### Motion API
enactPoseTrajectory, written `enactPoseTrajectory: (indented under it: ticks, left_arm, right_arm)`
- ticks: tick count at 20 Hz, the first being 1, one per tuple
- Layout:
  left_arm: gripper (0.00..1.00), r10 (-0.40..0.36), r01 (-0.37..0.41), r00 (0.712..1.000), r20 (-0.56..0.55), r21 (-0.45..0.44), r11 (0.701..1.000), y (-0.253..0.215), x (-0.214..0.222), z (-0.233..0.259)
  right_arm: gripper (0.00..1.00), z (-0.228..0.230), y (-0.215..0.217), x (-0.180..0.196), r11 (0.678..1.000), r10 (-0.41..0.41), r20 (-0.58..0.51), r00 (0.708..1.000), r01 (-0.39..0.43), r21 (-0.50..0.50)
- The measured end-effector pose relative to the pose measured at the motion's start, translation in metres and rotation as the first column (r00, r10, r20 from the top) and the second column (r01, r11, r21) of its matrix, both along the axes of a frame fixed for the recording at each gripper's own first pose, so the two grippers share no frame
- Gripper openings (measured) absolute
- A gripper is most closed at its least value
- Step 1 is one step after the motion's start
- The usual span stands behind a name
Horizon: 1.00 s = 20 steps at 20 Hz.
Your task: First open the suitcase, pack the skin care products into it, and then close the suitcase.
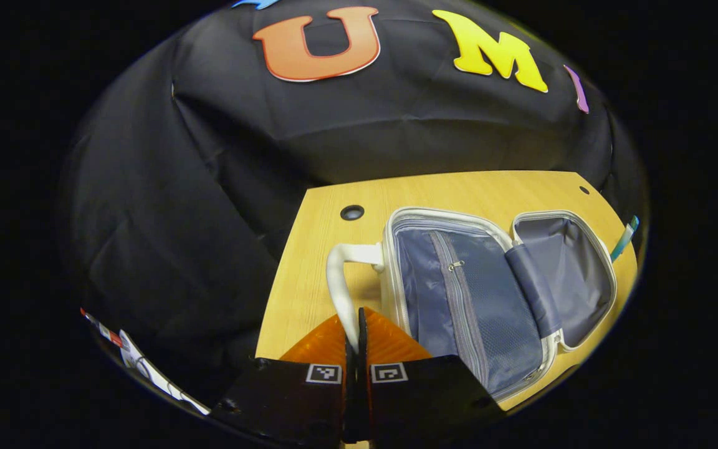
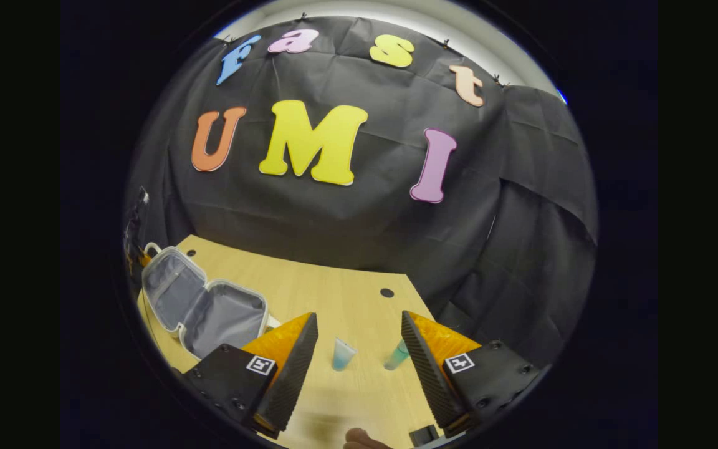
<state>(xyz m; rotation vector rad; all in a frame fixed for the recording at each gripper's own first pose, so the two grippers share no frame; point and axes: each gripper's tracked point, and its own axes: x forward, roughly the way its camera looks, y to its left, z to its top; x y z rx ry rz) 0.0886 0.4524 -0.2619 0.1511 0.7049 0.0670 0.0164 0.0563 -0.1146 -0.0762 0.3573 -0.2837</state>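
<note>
Two halves of the suitcase (image 1: 490,293) lie open on the tabletop (image 1: 321,249) in the left gripper view, toward four o'clock, while the left tongs (image 1: 357,337) sit clamped together on its white handle (image 1: 341,280); a tug there could drag or tip the case. In the right gripper view the right tongs (image 2: 359,349) stand wide apart over two small tubes (image 2: 341,354), the case at nine o'clock; closing off-centre could knock or roll a tube away.

suitcase (image 1: 490,299) near corner: behind gripper | teal tube (image 2: 396,357) (partly hidden)
</note>
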Motion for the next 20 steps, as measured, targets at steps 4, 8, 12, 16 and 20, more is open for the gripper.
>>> enactPoseTrajectory:
  ticks: [4, 8, 12, 16, 20]
  left_arm:
    - [0.03, 0.006, -0.011, 0.998, -0.064, -0.076, 0.997, 0.006, 0.003, -0.044]
    - [0.06, -0.008, -0.007, 0.997, -0.073, -0.195, 0.981, 0.006, 0.006, -0.064]
    - [0.09, 0.0, -0.02, 0.997, -0.075, -0.268, 0.963, 0.006, 0.004, -0.072]
    - [0.33, 0.066, -0.081, 0.996, -0.067, -0.253, 0.964, 0.024, -0.001, -0.076]
    - [0.84, 0.141, -0.131, 0.99, 0.023, -0.249, 0.96, 0.033, -0.01, -0.042]
  right_arm:
    - [0.8, -0.011, 0.0, -0.004, 1.0, -0.006, -0.036, 0.999, 0.005, -0.007]
    - [0.8, -0.016, 0.0, -0.005, 1.0, -0.004, -0.054, 0.999, 0.003, -0.011]
    - [0.79, -0.025, 0.005, -0.004, 1.0, 0.013, -0.074, 0.997, -0.014, -0.019]
    - [0.8, -0.033, 0.013, -0.005, 0.999, 0.041, -0.079, 0.996, -0.042, -0.006]
    - [0.8, -0.043, 0.029, 0.001, 0.994, 0.109, -0.098, 0.989, -0.109, 0.001]
